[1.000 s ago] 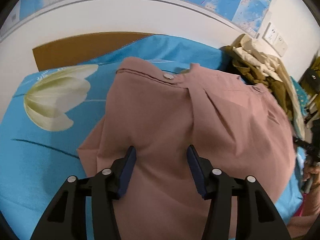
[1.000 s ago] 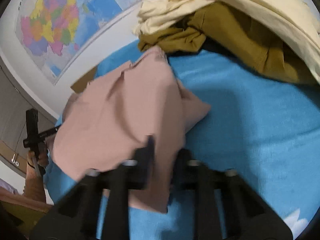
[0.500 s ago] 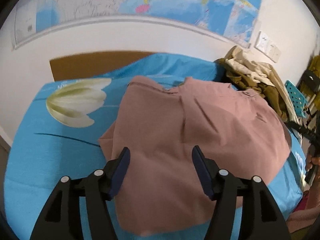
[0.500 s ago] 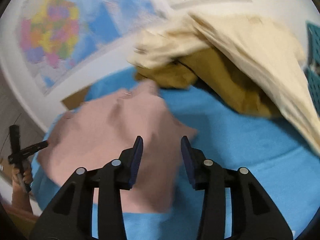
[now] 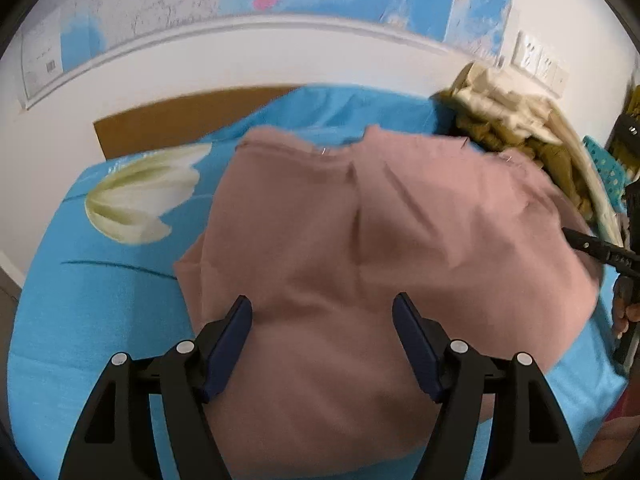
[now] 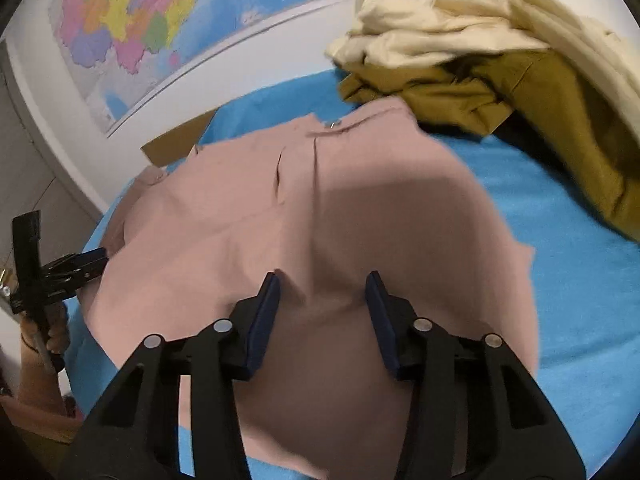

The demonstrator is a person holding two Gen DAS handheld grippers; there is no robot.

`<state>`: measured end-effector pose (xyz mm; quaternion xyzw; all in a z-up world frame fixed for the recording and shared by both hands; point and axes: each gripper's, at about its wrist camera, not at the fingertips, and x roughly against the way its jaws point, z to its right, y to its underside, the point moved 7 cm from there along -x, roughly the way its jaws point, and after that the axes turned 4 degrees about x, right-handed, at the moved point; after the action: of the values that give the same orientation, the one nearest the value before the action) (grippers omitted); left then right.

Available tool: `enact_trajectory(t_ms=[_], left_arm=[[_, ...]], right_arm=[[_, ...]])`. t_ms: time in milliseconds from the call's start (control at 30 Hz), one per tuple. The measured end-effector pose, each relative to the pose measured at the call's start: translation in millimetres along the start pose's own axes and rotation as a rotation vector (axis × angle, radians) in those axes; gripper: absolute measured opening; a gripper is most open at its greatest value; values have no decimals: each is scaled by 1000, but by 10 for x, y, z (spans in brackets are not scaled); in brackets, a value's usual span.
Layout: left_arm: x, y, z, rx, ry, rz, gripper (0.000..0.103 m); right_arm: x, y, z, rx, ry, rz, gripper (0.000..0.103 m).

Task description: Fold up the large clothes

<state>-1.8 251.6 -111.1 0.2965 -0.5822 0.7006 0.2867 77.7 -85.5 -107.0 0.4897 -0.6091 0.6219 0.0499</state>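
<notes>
A dusty-pink garment (image 5: 380, 248) lies folded over on a blue bedsheet (image 5: 100, 320); it also shows in the right wrist view (image 6: 320, 208), with its buttoned waistband at the far edge. My left gripper (image 5: 322, 316) is open and empty, hovering above the garment's near edge. My right gripper (image 6: 322, 292) is open and empty, above the garment's near part. Each gripper appears at the edge of the other's view: the right gripper (image 5: 600, 250) and the left gripper (image 6: 76, 266).
A pile of mustard and cream clothes (image 6: 500, 60) lies on the bed at the far right of the garment, also visible in the left wrist view (image 5: 520, 128). A white tulip print (image 5: 140, 196) marks the sheet. A brown headboard (image 5: 180, 120) and a wall map (image 6: 140, 20) stand behind.
My right gripper let go of the pink cloth and opened. Both grippers pulled back and up from the garment, which now lies spread flat.
</notes>
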Motion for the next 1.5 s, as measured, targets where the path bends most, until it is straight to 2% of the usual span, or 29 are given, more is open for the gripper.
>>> enact_trajectory(t_ms=[67,133,200,267,367,467,533,633,700,833,900,967,1033,1100,1200,1333,1400,1433,1500], left_arm=[[165,-50,130,-17,61,46,70],[281,-74,318,-66,110,80,72],[303,-59,507,-122,140,85,76],[210,-17,676,-165,149,57,76],[-106,69,728,-162,127,-32,76],[-329,111,619,-116,79,-74,74],[-348,80,555,-89,71,-69,71],[-278,86,519,-72,71,-69,70],[-184,91,487,-71,69,-48,70],[107,87,364,-51,84,11,72],[184,91,248,-19,89,14,72],[221,127,97,3,62,14,72],[192,174,-18,30,53,0,72],[112,209,-100,54,53,-17,72],[34,245,-176,91,72,-33,72],[249,195,-216,97,99,24,74],[358,179,-237,102,119,48,75],[390,175,-253,108,116,54,75],[444,199,-293,124,101,55,75]], right_arm=[[131,-59,-164,25,-29,42,49],[231,-103,-430,103,-66,78,53],[229,-123,-649,155,-113,81,54],[108,-109,-896,220,-158,51,53],[-178,-5,-976,254,-138,-30,56],[-428,61,-775,196,-115,-84,56],[-402,29,-668,152,-114,-77,51],[-309,-7,-620,138,-92,-68,52],[-196,-9,-676,142,-114,-52,55],[14,-28,-959,227,-159,4,58],[17,-16,-1124,261,-193,2,58],[-40,59,-1289,314,-219,-12,61],[-187,121,-1289,327,-198,-57,62],[-320,158,-1180,288,-189,-99,62],[-308,135,-1091,249,-166,-101,62],[-77,59,-1299,326,-177,-50,62],[23,59,-1484,395,-192,-25,66],[40,62,-1557,422,-201,-18,70],[70,116,-1796,506,-240,-14,73]])
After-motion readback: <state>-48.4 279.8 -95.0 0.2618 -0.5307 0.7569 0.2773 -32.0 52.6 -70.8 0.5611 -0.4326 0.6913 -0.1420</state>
